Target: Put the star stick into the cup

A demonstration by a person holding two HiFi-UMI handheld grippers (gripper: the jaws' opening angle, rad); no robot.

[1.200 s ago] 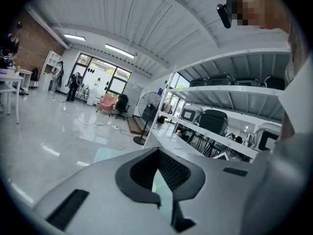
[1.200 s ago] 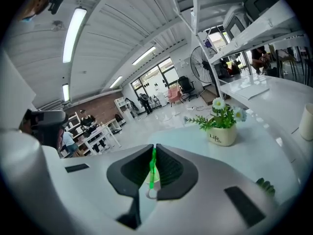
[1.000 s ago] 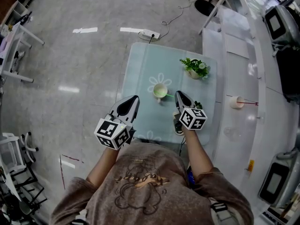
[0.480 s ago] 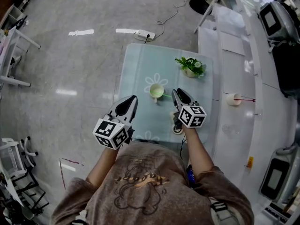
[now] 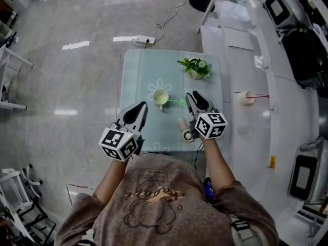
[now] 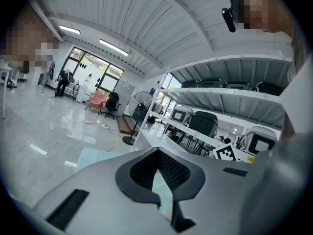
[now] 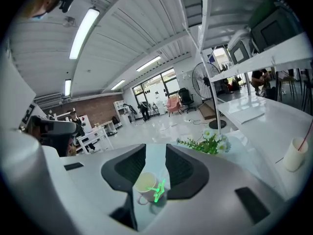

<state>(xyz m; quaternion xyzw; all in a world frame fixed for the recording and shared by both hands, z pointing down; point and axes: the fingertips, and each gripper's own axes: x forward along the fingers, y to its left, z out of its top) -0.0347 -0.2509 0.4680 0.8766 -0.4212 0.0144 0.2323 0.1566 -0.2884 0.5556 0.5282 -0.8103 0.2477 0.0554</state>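
Observation:
A pale cup [image 5: 160, 97] stands on the glass table [image 5: 134, 76]; in the right gripper view the cup [image 7: 145, 183] shows between the jaws. The green star stick [image 5: 177, 102] rests with one end at the cup's rim, and its star [image 7: 158, 189] points toward my right gripper [image 5: 193, 97]. That gripper's jaws are opening and stand apart just short of the star, with nothing pressed between them. My left gripper [image 5: 137, 108] hovers left of the cup, shut and empty.
A potted plant [image 5: 192, 67] sits at the table's far right corner. Tape rolls [image 5: 184, 130] lie by the near edge under my right gripper. A power strip [image 5: 138, 38] lies on the floor beyond. White shelving [image 5: 241, 45] runs along the right.
My right gripper has opened, let go of the star stick and drawn back a little from the cup. The left gripper has hardly moved.

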